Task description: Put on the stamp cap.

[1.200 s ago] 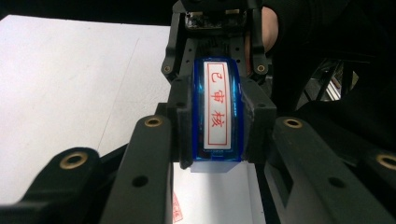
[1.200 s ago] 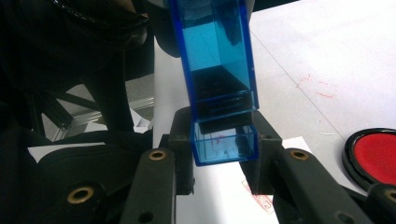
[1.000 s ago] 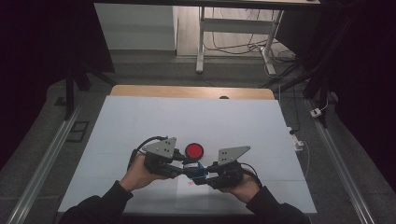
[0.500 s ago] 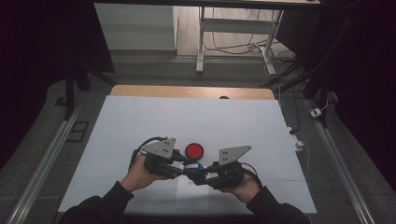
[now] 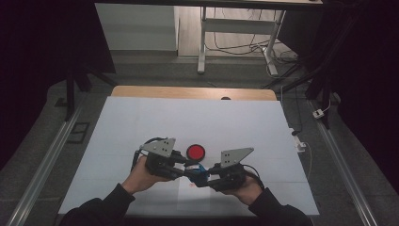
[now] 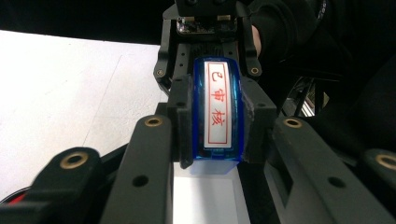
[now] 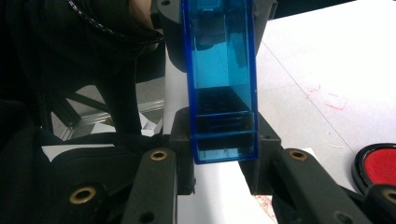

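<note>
Change since the earlier frames: nothing has shifted; your two hands, both tongs and the stamp sit where they were a second ago.
Left tongs: you hold them in your left hand, pointing toward the middle of the counter; in the left gripper view their black pads are pressed on the two flat sides of the stamp.
Right tongs: you hold them in your right hand, pointing back at the left pair; in the right gripper view their pads pinch the other end of the same stamp.
Translucent blue plastic stamp: it bridges the two pairs of tongs, gripped from both ends just above the counter near its front edge; the left gripper view faces its white label with red characters in a red frame, and the right gripper view looks along its clear blue body.
Round red ink pad in a black rim: it lies on the counter just behind the meeting tongs, between the two grey plates; its edge shows at the lower right of the right gripper view.
White-covered counter: faint red stamp marks show on the surface beside the stamp.
</note>
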A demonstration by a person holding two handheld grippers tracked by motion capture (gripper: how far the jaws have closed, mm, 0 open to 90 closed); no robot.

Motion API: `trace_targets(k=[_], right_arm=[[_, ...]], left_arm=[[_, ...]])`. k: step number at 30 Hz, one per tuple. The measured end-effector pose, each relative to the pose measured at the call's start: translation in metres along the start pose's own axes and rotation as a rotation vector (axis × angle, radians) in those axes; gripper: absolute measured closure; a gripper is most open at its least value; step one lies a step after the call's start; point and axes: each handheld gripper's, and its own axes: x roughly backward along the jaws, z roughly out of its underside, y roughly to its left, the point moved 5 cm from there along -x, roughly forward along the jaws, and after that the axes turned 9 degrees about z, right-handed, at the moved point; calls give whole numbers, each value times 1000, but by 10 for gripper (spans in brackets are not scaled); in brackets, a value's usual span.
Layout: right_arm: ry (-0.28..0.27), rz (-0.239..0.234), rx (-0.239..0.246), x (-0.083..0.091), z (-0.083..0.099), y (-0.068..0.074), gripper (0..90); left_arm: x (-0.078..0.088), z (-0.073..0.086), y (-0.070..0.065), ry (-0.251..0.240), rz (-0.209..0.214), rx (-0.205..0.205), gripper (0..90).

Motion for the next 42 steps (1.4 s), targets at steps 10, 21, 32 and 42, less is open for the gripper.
trace_targets(k=[10,21,32,42], right_arm=[[-1,18,-15,0,1,-1,665],[15,55,-22,0,2,-3,592],[37,143,-59,7,3,-7,475],[82,234,-61,15,6,-6,359]], left_arm=[[0,-3,0,24,-32,11,697],[4,-5,1,18,-63,24,697],[11,-4,3,49,-125,56,697],[17,0,5,73,-186,89,696]])
